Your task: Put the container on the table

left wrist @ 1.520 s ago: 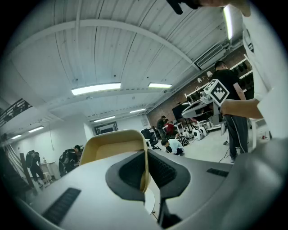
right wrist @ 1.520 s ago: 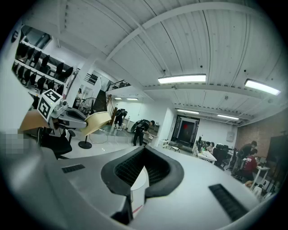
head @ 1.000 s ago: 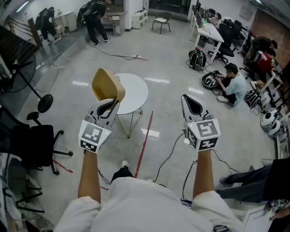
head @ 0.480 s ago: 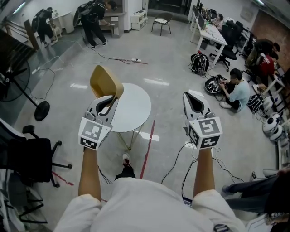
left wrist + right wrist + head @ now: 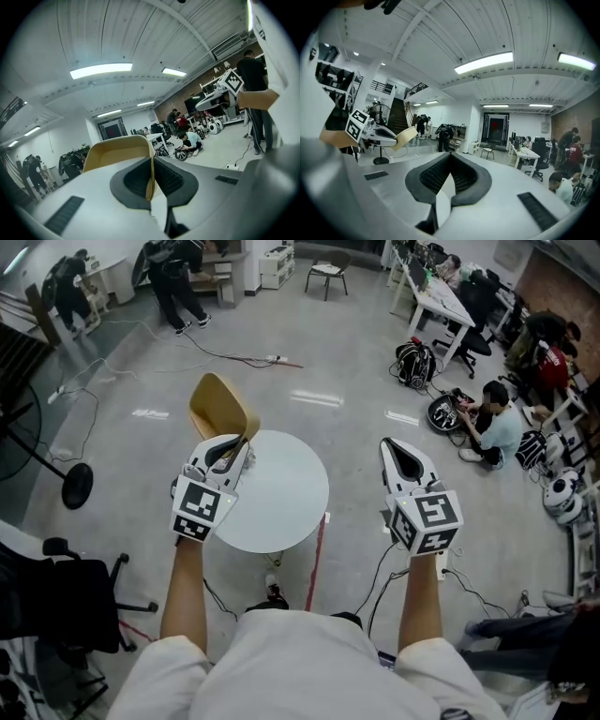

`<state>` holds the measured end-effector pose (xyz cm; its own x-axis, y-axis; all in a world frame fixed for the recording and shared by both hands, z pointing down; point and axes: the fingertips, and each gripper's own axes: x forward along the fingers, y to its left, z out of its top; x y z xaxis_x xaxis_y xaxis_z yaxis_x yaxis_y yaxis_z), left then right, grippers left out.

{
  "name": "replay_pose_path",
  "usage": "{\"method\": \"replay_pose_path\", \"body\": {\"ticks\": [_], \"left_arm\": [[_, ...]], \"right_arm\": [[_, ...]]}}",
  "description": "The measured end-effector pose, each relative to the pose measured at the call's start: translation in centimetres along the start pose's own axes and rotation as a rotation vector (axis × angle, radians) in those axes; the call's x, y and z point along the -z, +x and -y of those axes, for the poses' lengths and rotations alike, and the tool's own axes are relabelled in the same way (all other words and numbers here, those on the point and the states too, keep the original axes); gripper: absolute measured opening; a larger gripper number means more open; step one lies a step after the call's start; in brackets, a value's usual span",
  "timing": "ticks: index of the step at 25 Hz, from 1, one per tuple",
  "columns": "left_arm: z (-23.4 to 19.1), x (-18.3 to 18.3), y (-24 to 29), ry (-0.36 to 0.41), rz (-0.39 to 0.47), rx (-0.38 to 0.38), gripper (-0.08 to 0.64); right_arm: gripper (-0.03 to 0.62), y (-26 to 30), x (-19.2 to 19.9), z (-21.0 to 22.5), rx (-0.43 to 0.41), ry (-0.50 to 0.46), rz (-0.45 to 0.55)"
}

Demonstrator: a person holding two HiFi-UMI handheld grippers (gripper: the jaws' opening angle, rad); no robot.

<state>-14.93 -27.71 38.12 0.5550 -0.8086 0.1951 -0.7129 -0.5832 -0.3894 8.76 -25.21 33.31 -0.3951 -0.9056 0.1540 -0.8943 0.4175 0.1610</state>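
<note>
My left gripper is shut on the rim of a tan, open-topped container, held up in the air over the far left edge of a round white table. In the left gripper view the container's wall stands pinched between the two dark pads of that gripper. My right gripper hovers to the right of the table with its jaws together and nothing between them. The right gripper view shows its tips closed, and far off at left the left gripper with the container.
The table stands on thin legs on a grey floor with a red line and cables. A black office chair is at the lower left and a fan stand at left. People and desks fill the back and right.
The view has moved forward: the round table now lies nearer and more directly under my grippers. The left gripper still holds the container; the right gripper stays shut.
</note>
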Motion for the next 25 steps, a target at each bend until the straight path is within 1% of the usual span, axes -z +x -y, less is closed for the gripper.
{"method": "replay_pose_path", "body": {"ticks": [3,6,11,15,19,22,25], "left_arm": [[-1.0,3.2,4.3,0.012,-0.068,0.068,0.032],[-0.7,6.7,8.9,0.023,-0.145,0.126,0.032],[1.1,13.8,17.6,0.009,-0.288,0.182,0.032],[3.3,20.2,23.7,0.012,-0.426,0.228,0.032],[6.0,25.8,29.6,0.021,-0.531,0.277,0.031],[8.4,29.9,33.1,0.031,-0.609,0.305,0.032],[10.3,33.6,35.6,0.051,-0.687,0.329,0.032]], "right_arm": [[0.014,3.2,1.8,0.2,0.000,0.024,-0.044],[0.014,5.9,4.1,1.3,-0.015,0.063,-0.085],[0.014,9.7,9.6,4.4,-0.027,0.079,-0.161],[0.012,12.1,14.2,6.6,-0.039,0.110,-0.226],[0.014,14.6,18.1,9.2,-0.045,0.135,-0.278],[0.012,15.8,20.9,11.2,-0.040,0.143,-0.307],[0.012,16.6,23.0,12.5,-0.058,0.147,-0.338]]}}
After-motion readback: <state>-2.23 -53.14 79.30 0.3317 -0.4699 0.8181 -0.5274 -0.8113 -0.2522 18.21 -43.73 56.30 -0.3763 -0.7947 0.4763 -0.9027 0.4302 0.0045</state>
